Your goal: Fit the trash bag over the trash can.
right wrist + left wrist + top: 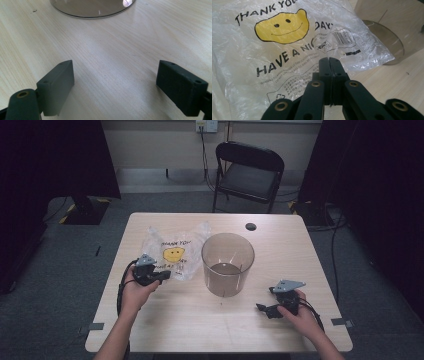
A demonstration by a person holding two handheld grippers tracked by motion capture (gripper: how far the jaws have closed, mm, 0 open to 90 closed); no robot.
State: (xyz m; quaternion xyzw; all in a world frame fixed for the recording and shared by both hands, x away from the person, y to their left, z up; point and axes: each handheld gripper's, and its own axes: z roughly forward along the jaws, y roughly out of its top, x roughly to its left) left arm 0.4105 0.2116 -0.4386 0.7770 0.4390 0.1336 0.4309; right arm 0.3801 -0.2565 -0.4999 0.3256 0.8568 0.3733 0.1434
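Bag (287, 50): lying flat on the bench (250, 320), at the left half, just left of the tub (228, 264); printed with a yellow smiley face and black lettering; clear, crinkled plastic, its near edge pinched into a small raised fold.

Left claw (329, 59): clenching on that fold of the bag, jaws pressed together with the thin film caught at the tips; sitting at the bag's near edge in the high view (162, 276), held by the left hand (135, 290).

Right claw (115, 82): released, jaws standing wide apart over bare wood, nothing between them; resting low at the right front of the bench in the high view (265, 309), held by the right hand (300, 317), well apart from the bag.

Tub: standing upright near the bench's middle, clear brownish plastic, round; its base showing at the top of the right gripper view (92, 8) and beyond the bag's corner in the left gripper view (387, 42).

Bench: pale wood grain, carrying a small dark round thing (250, 226) near the far edge, behind the tub.

Chair (250, 170): standing beyond the bench's far side, black, folding type.
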